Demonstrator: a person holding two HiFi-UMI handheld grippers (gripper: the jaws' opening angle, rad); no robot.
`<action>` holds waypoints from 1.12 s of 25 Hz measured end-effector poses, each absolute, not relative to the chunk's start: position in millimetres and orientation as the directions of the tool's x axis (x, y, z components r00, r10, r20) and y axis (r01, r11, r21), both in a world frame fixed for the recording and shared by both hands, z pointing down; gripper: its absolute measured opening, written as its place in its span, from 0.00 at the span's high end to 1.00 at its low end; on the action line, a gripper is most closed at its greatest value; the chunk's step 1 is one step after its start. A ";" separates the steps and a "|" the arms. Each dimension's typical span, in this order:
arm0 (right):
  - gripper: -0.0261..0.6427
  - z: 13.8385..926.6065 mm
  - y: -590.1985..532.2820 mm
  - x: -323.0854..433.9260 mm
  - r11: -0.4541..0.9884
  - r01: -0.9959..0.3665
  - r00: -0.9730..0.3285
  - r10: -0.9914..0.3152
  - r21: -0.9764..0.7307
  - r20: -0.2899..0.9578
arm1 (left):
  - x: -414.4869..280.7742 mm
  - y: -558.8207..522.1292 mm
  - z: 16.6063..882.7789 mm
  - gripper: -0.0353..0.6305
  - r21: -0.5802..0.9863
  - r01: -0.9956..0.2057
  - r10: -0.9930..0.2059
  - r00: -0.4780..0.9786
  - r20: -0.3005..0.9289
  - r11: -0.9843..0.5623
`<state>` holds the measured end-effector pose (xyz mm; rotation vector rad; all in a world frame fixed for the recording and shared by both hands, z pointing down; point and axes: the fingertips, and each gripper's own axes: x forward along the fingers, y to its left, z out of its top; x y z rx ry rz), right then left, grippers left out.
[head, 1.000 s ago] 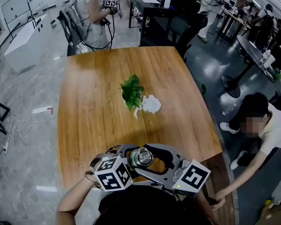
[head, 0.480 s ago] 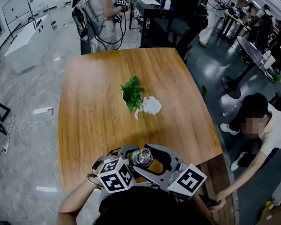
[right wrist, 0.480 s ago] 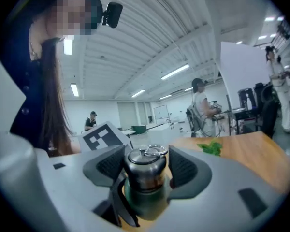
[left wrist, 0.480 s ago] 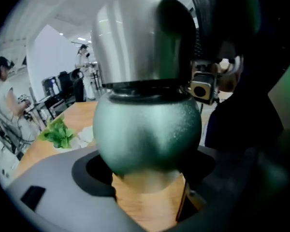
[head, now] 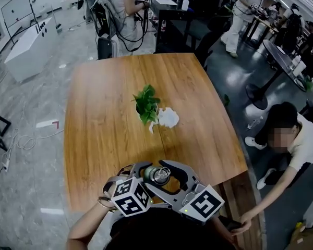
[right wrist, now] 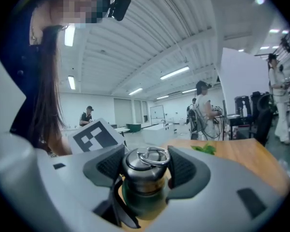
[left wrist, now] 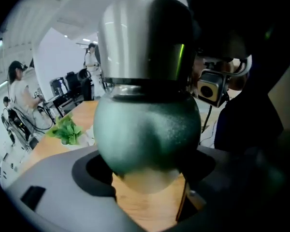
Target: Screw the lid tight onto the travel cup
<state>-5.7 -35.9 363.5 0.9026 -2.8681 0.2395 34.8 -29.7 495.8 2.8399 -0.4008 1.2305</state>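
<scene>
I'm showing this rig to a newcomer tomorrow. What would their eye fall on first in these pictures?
First, the two grippers meeting over the near edge of the table: the left gripper clamps the green cup, and the right gripper grips its steel lid with the ring on top. Next comes the small leafy plant, alone at the table's middle.

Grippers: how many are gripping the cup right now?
2. The left gripper clamps the cup by its green body. The right gripper clamps the steel lid on top. Both are in plain view, nothing hidden.
</scene>
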 end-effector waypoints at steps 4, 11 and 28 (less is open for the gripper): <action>0.55 354.3 -12.4 -11.8 0.902 -0.397 -0.915 -0.373 -0.169 0.155 | 35.1 -0.1 488.2 0.36 -0.028 -0.018 -0.032 0.719 0.694 -0.999; 0.55 358.2 -20.3 -7.4 0.886 -0.456 -0.883 -0.439 -0.079 0.167 | 38.1 -7.5 492.7 0.36 -0.045 -0.045 -0.064 0.703 0.709 -0.998; 0.55 357.3 -36.7 -1.3 0.798 -0.599 -0.799 -0.588 -0.073 0.126 | 33.2 -32.0 492.1 0.36 -0.083 -0.204 -0.200 0.658 0.726 -0.975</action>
